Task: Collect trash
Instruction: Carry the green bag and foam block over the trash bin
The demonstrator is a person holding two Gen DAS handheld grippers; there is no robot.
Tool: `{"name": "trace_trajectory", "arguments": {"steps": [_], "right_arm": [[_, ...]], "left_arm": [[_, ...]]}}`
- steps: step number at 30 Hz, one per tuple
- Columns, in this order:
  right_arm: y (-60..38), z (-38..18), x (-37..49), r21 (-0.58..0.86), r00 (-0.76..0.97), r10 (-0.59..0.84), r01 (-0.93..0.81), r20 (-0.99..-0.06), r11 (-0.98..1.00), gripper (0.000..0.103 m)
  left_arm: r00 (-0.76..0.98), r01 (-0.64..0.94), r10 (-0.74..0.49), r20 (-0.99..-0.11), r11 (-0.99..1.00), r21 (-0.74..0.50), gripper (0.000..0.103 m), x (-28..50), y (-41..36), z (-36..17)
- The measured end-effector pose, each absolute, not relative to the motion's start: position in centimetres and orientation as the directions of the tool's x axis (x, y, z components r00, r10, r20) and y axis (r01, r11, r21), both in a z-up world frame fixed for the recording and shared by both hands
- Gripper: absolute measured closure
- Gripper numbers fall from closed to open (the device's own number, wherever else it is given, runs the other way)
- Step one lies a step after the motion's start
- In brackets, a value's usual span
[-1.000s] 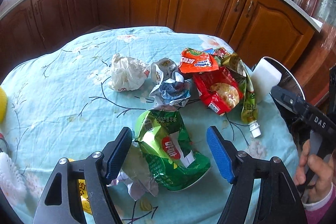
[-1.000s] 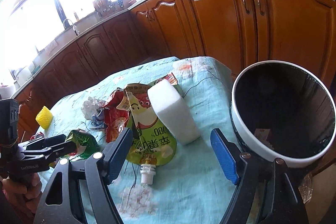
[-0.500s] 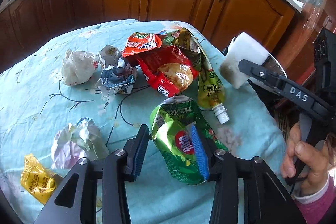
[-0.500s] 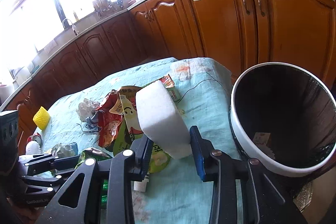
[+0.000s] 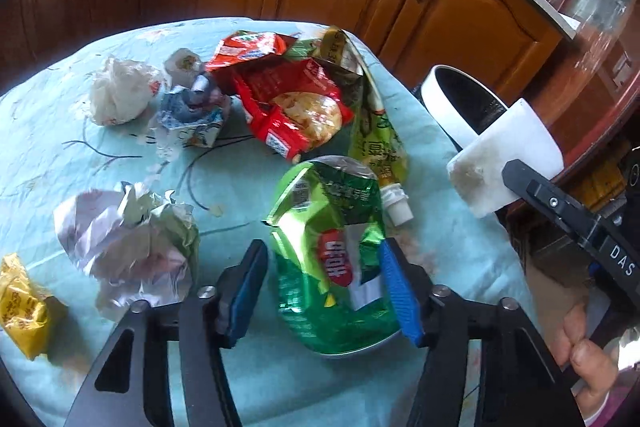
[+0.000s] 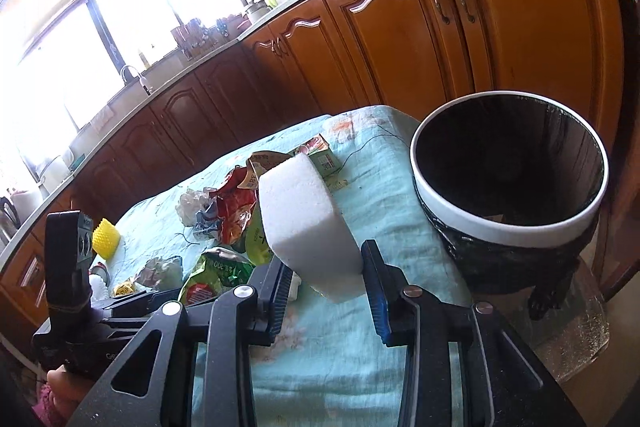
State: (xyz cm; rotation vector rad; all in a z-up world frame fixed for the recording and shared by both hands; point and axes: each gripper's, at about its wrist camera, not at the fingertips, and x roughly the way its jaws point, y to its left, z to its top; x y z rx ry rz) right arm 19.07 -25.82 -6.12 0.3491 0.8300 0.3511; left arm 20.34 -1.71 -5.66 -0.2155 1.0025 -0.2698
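My left gripper (image 5: 326,291) is shut on a crumpled green snack bag (image 5: 332,251), held above the table. My right gripper (image 6: 326,291) is shut on a white foam block (image 6: 308,215), lifted off the table; the block also shows in the left wrist view (image 5: 504,159). A round bin with a white rim and black liner (image 6: 508,227) stands beside the table's right edge; it shows in the left wrist view too (image 5: 444,99). More trash lies on the table: a red snack bag (image 5: 296,111), a green spouted pouch (image 5: 380,151), crumpled paper (image 5: 128,231), a white wad (image 5: 118,95).
The table has a light blue flowered cloth (image 5: 60,163). A yellow wrapper (image 5: 24,307) lies at its left edge. A yellow scrubber (image 6: 105,238) sits at the far left in the right wrist view. Wooden cabinets (image 6: 400,39) surround the table.
My left gripper closed on the green bag and lifted it to the right. My right gripper closed on the foam block and raised it toward the bin.
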Motion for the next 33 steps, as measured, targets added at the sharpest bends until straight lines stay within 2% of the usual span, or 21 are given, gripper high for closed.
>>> {"name": "trace_trajectory", "arguments": {"steps": [1, 8, 18, 33], "right_arm": [[-26.0, -6.3, 18.8, 0.436, 0.623, 0.431, -0.156, -0.653, 0.886, 0.068], [-27.6, -6.9, 17.1, 0.452, 0.627, 0.414, -0.110, -0.660, 0.885, 0.068], [-29.6, -5.9, 16.5, 0.470, 0.659, 0.400, -0.078, -0.638, 0.879, 0.069], [-34.0, -5.8, 17.9, 0.445, 0.694, 0.329, -0.014, -0.640, 0.895, 0.069]], "left_arm": [[0.503, 0.133, -0.335, -0.797, 0.941, -0.311, 0.064, 20.5, -2.0, -5.8], [0.547, 0.182, -0.339, -0.766, 0.941, -0.287, 0.075, 19.5, -3.5, -4.8], [0.603, 0.254, -0.371, -0.707, 0.929, -0.271, 0.075, 18.3, -5.2, -1.3], [0.600, 0.314, -0.394, -0.696, 0.916, -0.248, 0.075, 22.4, -11.0, -1.2]]}}
